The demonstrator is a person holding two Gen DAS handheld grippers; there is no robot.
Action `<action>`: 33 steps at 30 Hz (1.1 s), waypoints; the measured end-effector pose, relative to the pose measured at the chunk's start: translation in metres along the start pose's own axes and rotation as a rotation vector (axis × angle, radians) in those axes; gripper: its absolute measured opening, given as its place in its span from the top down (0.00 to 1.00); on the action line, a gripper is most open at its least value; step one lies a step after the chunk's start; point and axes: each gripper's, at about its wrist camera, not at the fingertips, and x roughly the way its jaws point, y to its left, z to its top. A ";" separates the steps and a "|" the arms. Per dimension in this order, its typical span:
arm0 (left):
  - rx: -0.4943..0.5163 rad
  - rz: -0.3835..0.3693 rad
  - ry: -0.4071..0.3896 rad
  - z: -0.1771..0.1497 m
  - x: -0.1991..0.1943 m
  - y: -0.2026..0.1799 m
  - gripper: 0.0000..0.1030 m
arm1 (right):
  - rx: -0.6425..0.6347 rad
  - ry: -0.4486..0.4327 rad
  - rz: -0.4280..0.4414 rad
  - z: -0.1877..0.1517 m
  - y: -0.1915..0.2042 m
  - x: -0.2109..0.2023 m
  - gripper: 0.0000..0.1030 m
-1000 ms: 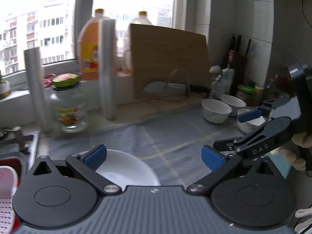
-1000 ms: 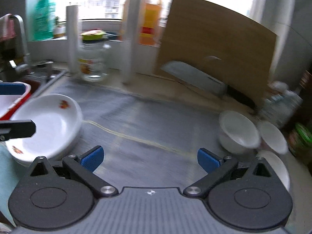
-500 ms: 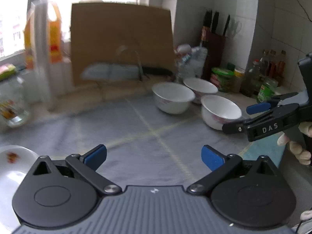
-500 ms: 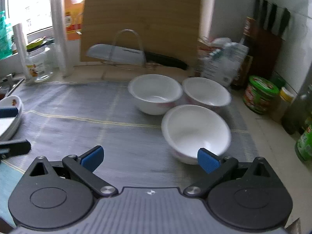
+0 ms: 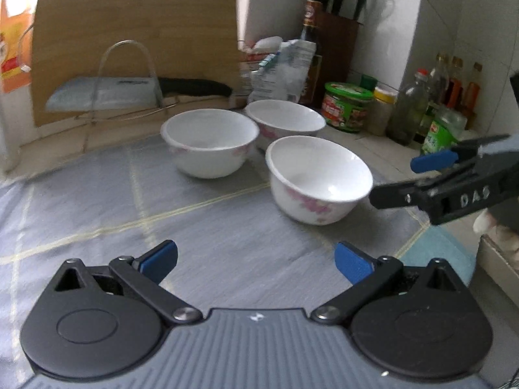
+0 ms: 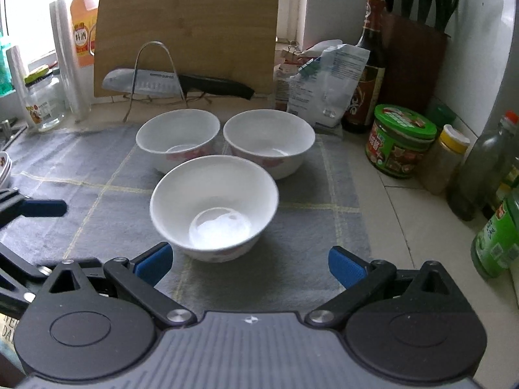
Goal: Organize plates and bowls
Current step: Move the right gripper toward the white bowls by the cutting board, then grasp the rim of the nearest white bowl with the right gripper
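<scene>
Three white bowls with pink flowers stand on a grey mat (image 6: 97, 168). The near bowl (image 6: 214, 207) (image 5: 319, 178) sits just ahead of my right gripper (image 6: 248, 264), which is open and empty. Behind it stand the left bowl (image 6: 177, 139) (image 5: 210, 142) and the right bowl (image 6: 269, 142) (image 5: 285, 120). My left gripper (image 5: 256, 259) is open and empty, above the mat short of the bowls. The right gripper shows at the right edge of the left wrist view (image 5: 431, 171). A plate's rim (image 6: 4, 168) shows at the far left.
A cutting board (image 6: 188, 29) leans at the back with a knife (image 6: 175, 82) on a wire rack. Jars and bottles (image 6: 402, 139) crowd the right side by a knife block (image 6: 415, 64). A glass jar (image 6: 42, 100) and oil bottle (image 6: 82, 29) stand back left.
Both grippers swung right, away from the plates at the left, and now face the three bowls. The right gripper has come close to the near bowl. Both stay open.
</scene>
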 end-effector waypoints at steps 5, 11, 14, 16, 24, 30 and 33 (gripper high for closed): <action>0.059 0.014 -0.015 0.008 0.022 -0.022 0.01 | 0.024 0.002 0.082 0.010 -0.017 0.008 0.00; 0.102 0.027 -0.025 0.016 0.042 -0.042 0.01 | 0.017 0.010 0.151 0.023 -0.026 0.028 0.00; 0.125 0.032 -0.019 0.019 0.050 -0.049 0.01 | -0.006 0.018 0.166 0.029 -0.027 0.038 0.00; 0.130 0.031 -0.025 0.020 0.053 -0.051 0.01 | -0.026 0.023 0.190 0.034 -0.027 0.044 0.01; 0.117 0.009 -0.037 0.024 0.061 -0.053 0.08 | -0.060 0.058 0.258 0.049 -0.028 0.066 0.19; 0.129 -0.021 -0.040 0.025 0.060 -0.055 0.17 | -0.051 0.088 0.314 0.054 -0.031 0.075 0.33; 0.129 -0.024 -0.043 0.025 0.061 -0.055 0.17 | -0.050 0.092 0.326 0.055 -0.031 0.077 0.33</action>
